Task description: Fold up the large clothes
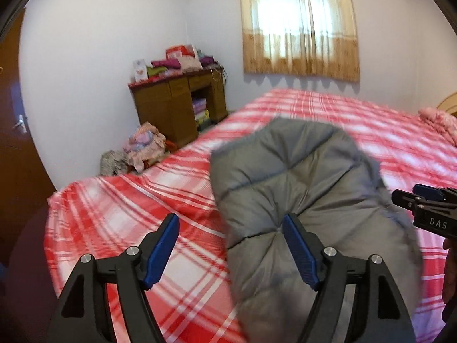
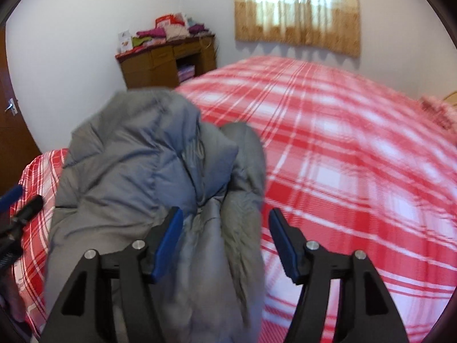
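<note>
Left wrist view: the left hand-held gripper (image 1: 230,253) stands with its blue pads well apart, nothing clamped between them. A grey padded coat (image 1: 300,188) lies bunched on the bed (image 1: 114,214), which is covered in a red and white checked sheet. The coat sits just ahead of the right pad, partly behind it. The right hand-held gripper (image 1: 422,200) shows at the right edge, beside the coat. Against the far wall stands a wooden counter (image 1: 174,108) piled with folded cloth, under a curtained window (image 1: 300,25).

Right wrist view: the right hand-held gripper (image 2: 225,245) has its pads apart too. The coat (image 2: 137,171) lies in a heap on the bed (image 2: 357,157), and a fold with a furry edge runs between the open pads, neither pad pressing on it. The left hand-held gripper (image 2: 20,203) pokes in at the left edge.
</note>
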{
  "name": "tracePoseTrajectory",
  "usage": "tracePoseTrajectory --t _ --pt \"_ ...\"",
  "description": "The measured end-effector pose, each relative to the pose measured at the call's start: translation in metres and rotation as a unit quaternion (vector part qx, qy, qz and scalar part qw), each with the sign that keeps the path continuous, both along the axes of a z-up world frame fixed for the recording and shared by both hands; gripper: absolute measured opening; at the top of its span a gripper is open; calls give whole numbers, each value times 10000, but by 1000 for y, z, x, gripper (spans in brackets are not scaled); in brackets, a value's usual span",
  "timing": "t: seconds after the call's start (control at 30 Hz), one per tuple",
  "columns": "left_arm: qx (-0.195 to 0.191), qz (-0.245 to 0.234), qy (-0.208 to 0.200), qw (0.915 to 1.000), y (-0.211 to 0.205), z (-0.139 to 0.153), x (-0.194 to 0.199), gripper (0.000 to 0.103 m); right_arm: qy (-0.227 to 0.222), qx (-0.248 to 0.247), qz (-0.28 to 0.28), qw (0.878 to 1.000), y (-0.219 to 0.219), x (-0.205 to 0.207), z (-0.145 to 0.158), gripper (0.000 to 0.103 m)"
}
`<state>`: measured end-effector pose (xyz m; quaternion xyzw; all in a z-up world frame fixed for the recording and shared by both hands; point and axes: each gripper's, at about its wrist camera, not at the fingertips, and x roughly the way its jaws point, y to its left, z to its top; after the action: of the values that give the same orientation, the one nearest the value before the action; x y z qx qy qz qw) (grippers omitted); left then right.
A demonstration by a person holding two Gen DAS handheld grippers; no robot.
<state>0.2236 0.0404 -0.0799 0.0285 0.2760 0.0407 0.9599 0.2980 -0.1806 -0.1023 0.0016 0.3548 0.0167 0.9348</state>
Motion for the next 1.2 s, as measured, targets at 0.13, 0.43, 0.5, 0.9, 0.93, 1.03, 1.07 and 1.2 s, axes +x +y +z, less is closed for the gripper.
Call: tracePoseTrajectory --t 0.13,0.43,0.5,0.9,0.93,1.03,1.07,1.2 --pt "-126 -53 -401 9991 10 44 -49 75 -613 -12 54 9981 15 -63 51 72" --pt "-193 -46 -1025 9945 19 88 -104 76 -1379 -11 222 9902 42 -122 108 76" --pt "-179 -42 -1084 9939 20 90 -106 76 -1443 -66 253 9892 46 -124 110 76" --pt "-272 29 -988 9947 23 86 -103 76 -1404 -28 333 9895 48 -128 104 76" --pt "-274 21 -985 9948 22 86 -103 76 -1400 -32 333 9896 48 -128 104 76" --pt "-254 0 -978 9949 20 85 -103 76 -1385 1 348 9898 48 -129 102 76" --pt "-246 -14 -973 9949 19 85 -103 76 -1382 4 352 9898 48 -130 102 76" --pt "-210 -42 -964 9951 18 85 -104 76 -1378 14 363 9898 48 -131 101 76"
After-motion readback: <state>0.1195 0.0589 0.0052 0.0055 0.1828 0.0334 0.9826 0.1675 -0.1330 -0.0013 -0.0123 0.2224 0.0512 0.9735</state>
